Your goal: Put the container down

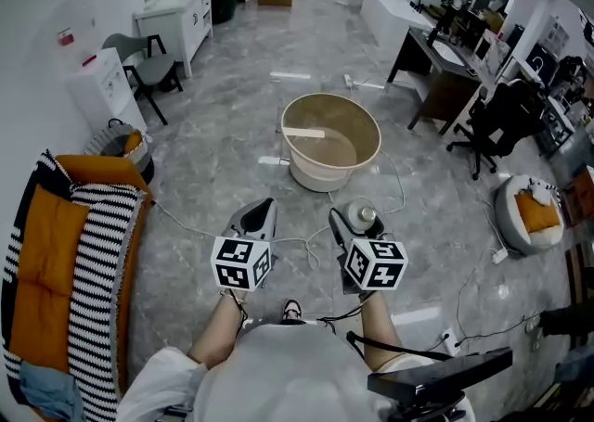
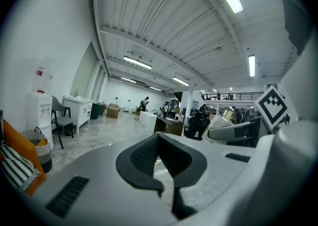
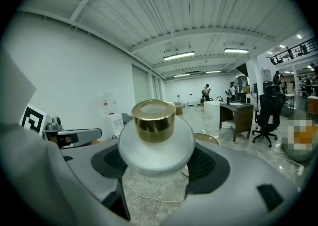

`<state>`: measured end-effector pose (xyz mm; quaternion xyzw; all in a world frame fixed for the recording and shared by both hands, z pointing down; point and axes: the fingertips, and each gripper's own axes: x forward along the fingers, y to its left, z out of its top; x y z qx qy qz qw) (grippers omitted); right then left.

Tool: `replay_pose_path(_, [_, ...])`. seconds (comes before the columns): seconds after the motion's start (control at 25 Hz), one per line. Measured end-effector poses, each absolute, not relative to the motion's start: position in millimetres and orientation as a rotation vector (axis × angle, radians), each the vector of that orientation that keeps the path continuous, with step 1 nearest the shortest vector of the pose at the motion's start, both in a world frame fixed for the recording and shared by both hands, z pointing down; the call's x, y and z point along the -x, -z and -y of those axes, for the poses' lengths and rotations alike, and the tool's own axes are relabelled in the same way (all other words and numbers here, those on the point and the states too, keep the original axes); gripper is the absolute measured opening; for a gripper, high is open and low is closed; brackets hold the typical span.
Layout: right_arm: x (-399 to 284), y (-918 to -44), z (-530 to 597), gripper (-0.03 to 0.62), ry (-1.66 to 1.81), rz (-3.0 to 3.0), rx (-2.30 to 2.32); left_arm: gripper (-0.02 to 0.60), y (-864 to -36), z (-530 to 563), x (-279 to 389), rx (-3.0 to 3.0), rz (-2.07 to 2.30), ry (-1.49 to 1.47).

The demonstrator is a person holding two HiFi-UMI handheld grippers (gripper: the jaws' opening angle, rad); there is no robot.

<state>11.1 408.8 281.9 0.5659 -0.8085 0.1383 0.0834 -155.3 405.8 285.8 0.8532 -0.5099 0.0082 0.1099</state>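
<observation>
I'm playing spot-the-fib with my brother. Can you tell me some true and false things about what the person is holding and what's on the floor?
1. The right gripper is shut on the container. True.
2. The container's cap is blue. False: it is shiny gold, on a white body.
3. The left gripper holds a spoon. False: its jaws are together with nothing between them.
4. A round beige tub stands on the floor ahead of both grippers. True.
</observation>
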Motion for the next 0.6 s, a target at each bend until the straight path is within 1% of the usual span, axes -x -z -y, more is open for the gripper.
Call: replay_pose_path(0.6, [-57,-295,-284,0.341,-0.464,2.41,-1.668,0.002,-283,-276,100,-2.532,1.489,-0.063])
